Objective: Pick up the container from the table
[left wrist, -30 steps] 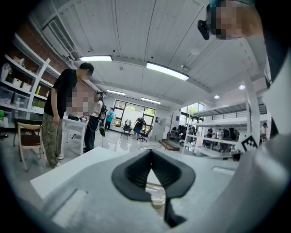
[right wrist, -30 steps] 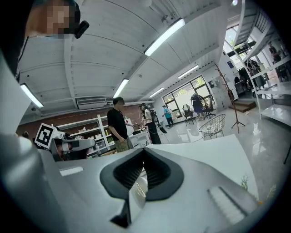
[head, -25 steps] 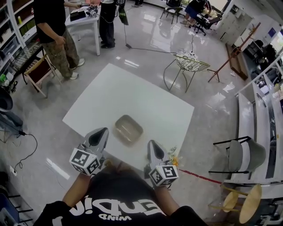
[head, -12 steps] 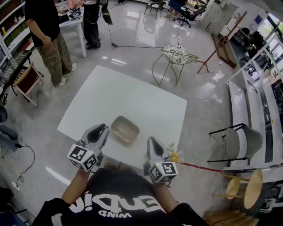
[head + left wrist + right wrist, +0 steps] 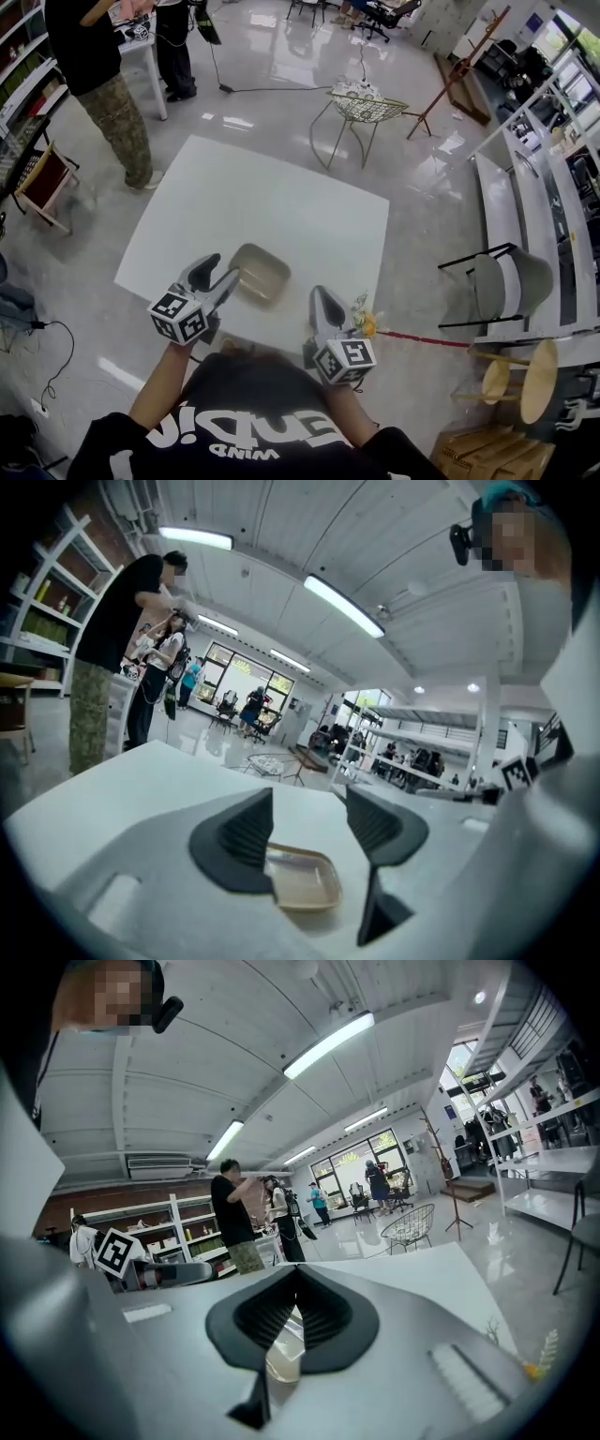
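A shallow beige container (image 5: pixel 258 272) lies near the front edge of the white table (image 5: pixel 281 202). My left gripper (image 5: pixel 220 272) is at the container's left edge with its jaws spread; they have just been opening. In the left gripper view the container (image 5: pixel 305 881) lies low between and just beyond the two dark pads (image 5: pixel 246 834), and neither pad presses on it. My right gripper (image 5: pixel 319 300) hangs right of the container, a little apart from it, with its jaws together. Part of the container (image 5: pixel 281 1363) shows under the right gripper (image 5: pixel 294 1312) in its own view.
A wire basket chair (image 5: pixel 361 103) stands beyond the table's far corner. A person (image 5: pixel 98 75) stands at the far left by a small white table. A grey chair (image 5: pixel 511 281) and wooden stools (image 5: pixel 525 403) are on the right. Small flowers (image 5: pixel 364 323) are at the table's near right corner.
The left gripper's jaws have gone from shut to wide open, and it has moved in toward the container's left edge. The right gripper has stayed in place, shut.
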A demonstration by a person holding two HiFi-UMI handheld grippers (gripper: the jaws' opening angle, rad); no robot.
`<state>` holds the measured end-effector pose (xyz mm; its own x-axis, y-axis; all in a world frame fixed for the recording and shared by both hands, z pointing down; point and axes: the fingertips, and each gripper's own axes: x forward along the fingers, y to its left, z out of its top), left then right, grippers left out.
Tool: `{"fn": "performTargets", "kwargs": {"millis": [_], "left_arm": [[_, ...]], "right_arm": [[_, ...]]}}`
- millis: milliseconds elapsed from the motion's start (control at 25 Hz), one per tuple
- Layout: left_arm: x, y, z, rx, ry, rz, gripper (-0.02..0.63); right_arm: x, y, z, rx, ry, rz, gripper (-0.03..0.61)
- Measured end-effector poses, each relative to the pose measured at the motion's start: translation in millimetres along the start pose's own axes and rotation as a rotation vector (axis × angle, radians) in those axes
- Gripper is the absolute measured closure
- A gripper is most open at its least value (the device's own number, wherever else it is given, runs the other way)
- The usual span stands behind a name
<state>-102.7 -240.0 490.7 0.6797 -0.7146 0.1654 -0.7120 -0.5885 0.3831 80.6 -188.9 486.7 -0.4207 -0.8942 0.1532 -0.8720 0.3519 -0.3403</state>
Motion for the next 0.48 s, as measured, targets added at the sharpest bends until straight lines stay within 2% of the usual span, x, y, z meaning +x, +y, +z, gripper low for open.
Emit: {"fn": "performTargets", "kwargs": {"millis": [320, 480], "left_arm": [[37.5, 37.5, -36.9, -0.028, 0.093, 0.043, 0.367], [55.7, 55.9, -59.5, -0.088, 0.144, 0.058, 0.368]], "right_arm": [[2.8, -17.1, -2.6, 0.003, 0.009, -0.034, 0.578], [4.8, -27.5, -2.5, 0.007, 0.013, -0.048, 0.579]]}}
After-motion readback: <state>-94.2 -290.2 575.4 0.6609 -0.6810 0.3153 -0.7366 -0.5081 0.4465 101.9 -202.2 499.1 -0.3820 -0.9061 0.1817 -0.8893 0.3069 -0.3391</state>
